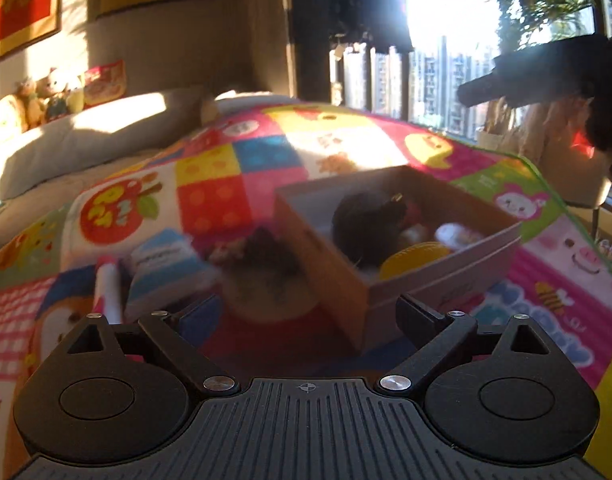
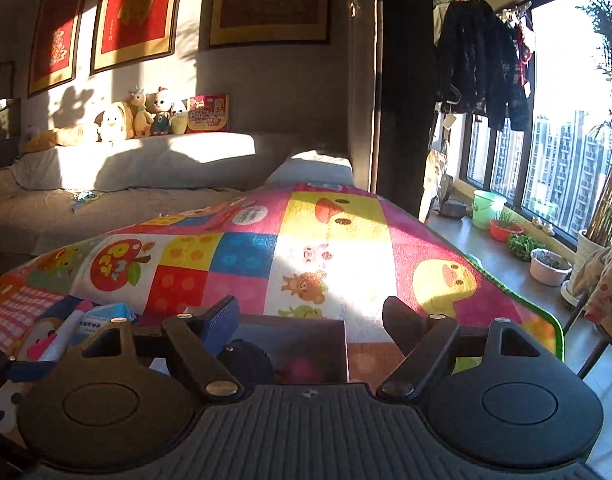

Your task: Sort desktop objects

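— Both my grippers, left [image 1: 306,320] and right [image 2: 310,320], stand jaws apart, nothing between them.

— Which goes next?

— Left, probably: the blurred round wooden thing [image 1: 269,280] lies dead ahead, against the cardboard box [image 1: 326,272], on its near-left side.

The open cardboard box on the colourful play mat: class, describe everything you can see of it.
The open brown cardboard box is a shallow, lidless rectangle with pale inner walls. It sits flat on the patchwork cartoon play mat, one corner turned toward the left wrist camera. Inside lie a dark round object, a yellow item and smaller blurred pieces. Neither gripper touches it.
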`<state>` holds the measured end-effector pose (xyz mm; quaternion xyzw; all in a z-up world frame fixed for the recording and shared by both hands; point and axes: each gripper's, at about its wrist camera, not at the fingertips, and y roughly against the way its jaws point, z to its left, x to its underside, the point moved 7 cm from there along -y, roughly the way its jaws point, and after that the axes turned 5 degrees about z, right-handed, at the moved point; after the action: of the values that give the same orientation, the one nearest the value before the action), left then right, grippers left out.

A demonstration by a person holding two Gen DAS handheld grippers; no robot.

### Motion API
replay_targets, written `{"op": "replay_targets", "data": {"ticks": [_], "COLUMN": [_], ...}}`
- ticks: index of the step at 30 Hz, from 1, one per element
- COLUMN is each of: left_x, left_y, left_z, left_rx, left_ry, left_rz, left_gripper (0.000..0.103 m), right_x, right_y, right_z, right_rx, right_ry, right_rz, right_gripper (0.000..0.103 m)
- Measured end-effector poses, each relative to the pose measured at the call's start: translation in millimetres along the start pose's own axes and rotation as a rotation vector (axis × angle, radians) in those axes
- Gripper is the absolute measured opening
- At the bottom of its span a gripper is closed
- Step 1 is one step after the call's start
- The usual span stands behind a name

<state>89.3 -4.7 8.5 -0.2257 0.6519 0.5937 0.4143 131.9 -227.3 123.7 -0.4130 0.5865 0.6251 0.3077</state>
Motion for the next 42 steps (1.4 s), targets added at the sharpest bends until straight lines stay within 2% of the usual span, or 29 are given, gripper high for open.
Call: {"op": "replay_targets", "data": {"ticks": [3,5,9,11,14,18,20,22,24,26,30,31,32,33,34,35,37,39,42], "left_x": [23.0,31.9,42.8,48.3,52.6,53.6,53.8,54.5,55.1,55.7,55.6,55.4,55.3,55.1,55.0,55.0,55.1,55.3,55.5], "left_y": [-1.9,0.5,10.8,13.9,17.8,19.4,20.2,21.4,21.3,21.3,23.8,24.7,25.4,25.4,25.3,25.2,25.8,26.0,25.9], "left_z": [37.1,58.8,82.0,89.0,96.6,99.7,98.7,99.2,100.8,103.1,102.8,102.2,102.1,101.9,101.8,102.0,103.1,104.2,105.3], "left_rx": [-0.079,-0.103,-0.129,-0.134,-0.084,-0.044,-0.02,-0.012,-0.001,0.014,0.034,0.037,0.042,0.045,0.047,0.049,0.051,0.053,0.057], "left_ry": [0.085,0.161,0.234,0.245,0.312,0.354,0.356,0.364,0.379,0.397,0.4,0.398,0.399,0.4,0.402,0.405,0.411,0.417,0.425], "left_rz": [0.053,0.064,0.041,0.029,0.007,-0.021,-0.028,-0.035,-0.039,-0.041,-0.06,-0.066,-0.073,-0.076,-0.077,-0.077,-0.08,-0.082,-0.082], "left_gripper": [0.098,0.1,0.1,0.1,0.1,0.1,0.101,0.101,0.101,0.101,0.101,0.101,0.101,0.101,0.101,0.101,0.102,0.102,0.102], "right_x": [6.1,4.1,-5.7,-8.2,-11.5,-14.8,-14.8,-12.5,-6.4,2.2,24.0,28.9,33.0,31.5,23.8,14.5,-4.7,-8.9,4.3], "right_y": [-6.1,-9.8,-23.1,-41.2,-82.5,-146.6,-181.7,-217.0,-246.2,-262.4,-257.4,-247.9,-235.0,-219.5,-206.1,-198.3,-196.0,-207.7,-228.6], "right_z": [7.8,19.3,66.4,97.8,139.4,186.1,202.0,209.1,211.9,216.7,222.0,222.5,225.4,228.4,228.3,225.2,215.1,208.5,211.5], "right_rx": [-0.007,-0.021,-0.122,-0.204,-0.272,-0.203,-0.123,-0.054,-0.041,-0.07,-0.095,-0.128,-0.197,-0.277,-0.31,-0.283,-0.155,-0.088,-0.033], "right_ry": [0.001,0.013,0.048,0.067,0.051,0.145,0.219,0.247,0.217,0.18,0.211,0.216,0.222,0.225,0.238,0.265,0.326,0.347,0.404], "right_rz": [0.048,0.067,0.143,0.242,0.387,0.455,0.466,0.505,0.572,0.634,0.711,0.745,0.794,0.811,0.782,0.739,0.65,0.66,0.683], "right_gripper": [0.079,0.079,0.076,0.048,0.042,0.037,0.028,0.026,0.026,0.026,0.026,0.026,0.026,0.026,0.026,0.026,0.03,0.03,0.03]}}
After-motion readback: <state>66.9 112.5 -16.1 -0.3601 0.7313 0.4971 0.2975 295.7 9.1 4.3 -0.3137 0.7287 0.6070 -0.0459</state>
